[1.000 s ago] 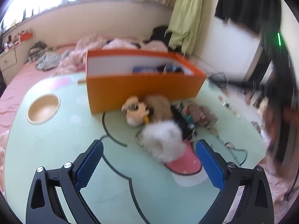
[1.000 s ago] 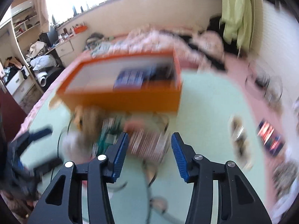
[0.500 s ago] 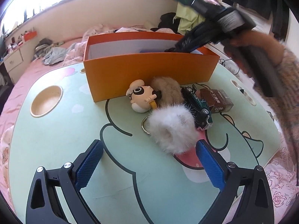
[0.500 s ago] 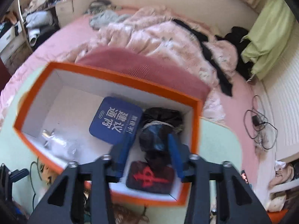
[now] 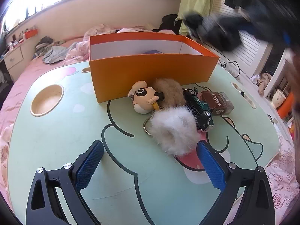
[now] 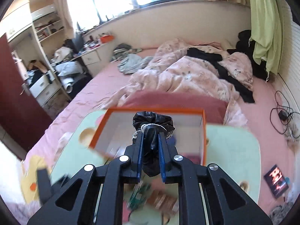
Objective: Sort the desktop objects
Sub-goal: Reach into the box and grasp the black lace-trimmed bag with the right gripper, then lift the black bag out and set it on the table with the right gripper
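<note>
Desktop objects are mid-sort: the right gripper (image 6: pixel 151 140) clamps a black drawstring pouch (image 6: pixel 152 123) above the orange box (image 6: pixel 203 131), seemingly lifting it out. Left gripper (image 5: pixel 150 161) hangs wide and empty by the white pompom (image 5: pixel 174 129), probably the next pick.

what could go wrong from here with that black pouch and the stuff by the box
1. The right gripper pinches only the pouch's gathered neck, so soft fabric may slip out above the box.
2. The open left gripper sits close to the white pompom, whose fur touches the toy car; grabbing it may drag the car along.
</note>
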The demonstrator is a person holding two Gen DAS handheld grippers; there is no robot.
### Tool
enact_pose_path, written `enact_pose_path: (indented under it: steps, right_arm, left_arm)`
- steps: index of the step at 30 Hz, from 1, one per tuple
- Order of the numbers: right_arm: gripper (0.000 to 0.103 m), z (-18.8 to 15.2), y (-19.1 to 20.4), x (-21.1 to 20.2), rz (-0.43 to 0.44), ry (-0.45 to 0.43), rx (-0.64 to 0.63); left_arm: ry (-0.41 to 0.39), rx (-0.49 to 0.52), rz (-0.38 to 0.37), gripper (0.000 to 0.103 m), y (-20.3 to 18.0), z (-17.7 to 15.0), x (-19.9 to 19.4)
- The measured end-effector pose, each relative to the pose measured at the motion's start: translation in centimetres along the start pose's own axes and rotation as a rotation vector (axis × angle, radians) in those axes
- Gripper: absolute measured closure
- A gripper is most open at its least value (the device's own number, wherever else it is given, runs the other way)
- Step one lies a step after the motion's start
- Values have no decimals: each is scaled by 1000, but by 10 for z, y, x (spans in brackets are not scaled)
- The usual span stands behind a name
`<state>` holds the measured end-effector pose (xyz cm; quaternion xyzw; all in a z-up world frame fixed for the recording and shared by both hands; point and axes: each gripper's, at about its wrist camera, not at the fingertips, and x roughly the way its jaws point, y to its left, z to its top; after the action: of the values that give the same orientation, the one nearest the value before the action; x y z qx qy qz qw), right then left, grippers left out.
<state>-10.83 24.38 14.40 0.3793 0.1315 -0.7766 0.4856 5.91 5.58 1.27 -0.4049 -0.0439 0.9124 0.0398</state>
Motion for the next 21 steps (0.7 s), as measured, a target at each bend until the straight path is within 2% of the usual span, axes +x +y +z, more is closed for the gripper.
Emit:
enact_pose_path:
  steps: [4, 7, 10, 11, 12, 14, 16, 17, 19, 20, 21]
  right_arm:
    - [87, -54, -2, 3, 77, 85, 76]
    - [87, -92, -1, 14, 80, 125, 109]
    - [82, -119, 4, 29, 103, 153, 135]
    - [72, -126, 5, 34, 85, 165, 136]
    - [56, -131, 6, 40, 51, 177, 137]
    - [47, -135, 14, 44, -2, 172, 109]
    - [47, -135, 23, 44, -40, 169, 58]
    - [47, -135, 26, 39, -56, 138, 43]
    - [47, -135, 27, 28, -72, 81, 37]
    - [46, -137, 25, 24, -87, 65, 41]
    - [46, -138, 22, 23, -98, 63, 51]
  left_arm:
    - [-4, -18, -14, 4, 3, 1, -1]
    - [-30, -32, -45, 4, 6, 4, -6]
    - [-72, -25, -53, 4, 7, 10, -15]
    - [-82, -14, -41, 4, 7, 16, -18]
    - [-91, -8, -30, 4, 7, 21, -19]
    - [-131, -8, -13, 4, 8, 40, -26]
    - [-157, -27, -40, 4, 11, 65, -34]
    - [-160, -37, -58, 4, 11, 78, -35]
    - [-134, -63, -72, 4, 11, 111, -29]
    - [-97, -79, -62, 5, 11, 125, -22]
    - [-10, -105, -42, 14, 9, 144, -5]
